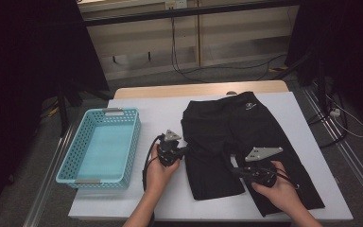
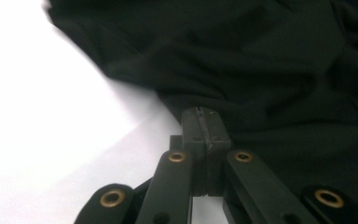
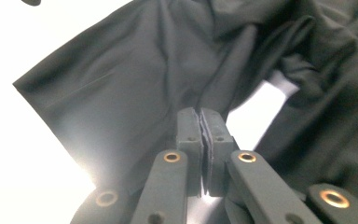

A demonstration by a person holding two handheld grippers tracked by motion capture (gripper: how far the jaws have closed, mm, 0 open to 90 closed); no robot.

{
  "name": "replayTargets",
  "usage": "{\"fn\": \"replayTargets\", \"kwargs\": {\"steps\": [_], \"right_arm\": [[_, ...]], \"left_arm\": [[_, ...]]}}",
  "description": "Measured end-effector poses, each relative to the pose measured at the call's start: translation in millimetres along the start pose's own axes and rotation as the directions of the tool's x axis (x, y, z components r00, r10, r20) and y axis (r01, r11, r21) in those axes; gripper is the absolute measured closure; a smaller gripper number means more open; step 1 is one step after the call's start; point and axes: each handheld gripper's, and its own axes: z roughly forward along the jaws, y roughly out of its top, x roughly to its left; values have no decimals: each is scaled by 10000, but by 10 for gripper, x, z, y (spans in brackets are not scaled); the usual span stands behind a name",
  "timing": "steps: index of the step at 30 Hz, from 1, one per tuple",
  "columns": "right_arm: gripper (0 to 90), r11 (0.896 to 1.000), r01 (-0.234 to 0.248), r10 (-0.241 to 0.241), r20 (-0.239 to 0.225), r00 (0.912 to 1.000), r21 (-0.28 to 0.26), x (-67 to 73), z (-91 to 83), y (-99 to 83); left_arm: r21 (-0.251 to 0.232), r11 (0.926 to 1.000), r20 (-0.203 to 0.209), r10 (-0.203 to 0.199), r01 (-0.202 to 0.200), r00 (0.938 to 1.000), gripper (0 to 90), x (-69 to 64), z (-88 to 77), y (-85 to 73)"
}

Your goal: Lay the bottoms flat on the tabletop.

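Note:
A pair of black shorts [image 1: 246, 127] lies flat on the white table top [image 1: 160, 111], waistband at the far side and legs toward me. My left gripper [image 1: 187, 150] is at the outer left edge of the shorts [image 2: 242, 65]. Its jaws are pressed together with the fabric's edge at their tips [image 2: 203, 117]. My right gripper [image 1: 232, 169] sits at the inner edge of the left leg, near the crotch. It is shut too, with a thin fold of the black cloth [image 3: 135, 84] pinched between its pads [image 3: 200, 119].
A turquoise perforated basket [image 1: 133, 142] stands on the table to the left of the shorts. Beyond the far edge of the table are the floor, cables and a wooden cabinet. Dark curtains hang on both sides.

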Motion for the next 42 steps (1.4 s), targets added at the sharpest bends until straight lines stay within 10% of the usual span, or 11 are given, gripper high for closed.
{"fn": "replayTargets", "kwargs": {"steps": [9,12,21,32,36,42], "right_arm": [[878,9999,135,-135,60,9999,-29,109,176,56],[880,9996,240,-246,347,9991,177,91,169,42],[748,9999,-19,-1,1141,9935,170,1,77,-17],[513,10000,-28,17,1472,9891,75,35,22,-23],[512,9996,-65,29,1344,9909,265,53,51,-39],[579,9985,96,-164,1250,9920,547,70,130,-56]], "left_arm": [[-394,9975,225,-570,579,9981,891,214,-79,-76],[-595,9974,-36,-410,407,9992,597,180,-168,-98],[97,9999,414,-68,65,9991,395,-14,-321,-215],[910,9951,334,347,-376,9988,439,-129,-250,-342],[1162,9930,510,-258,197,9984,616,-147,-267,-327],[1618,9866,332,176,-227,9993,724,-230,-259,-287]]}}
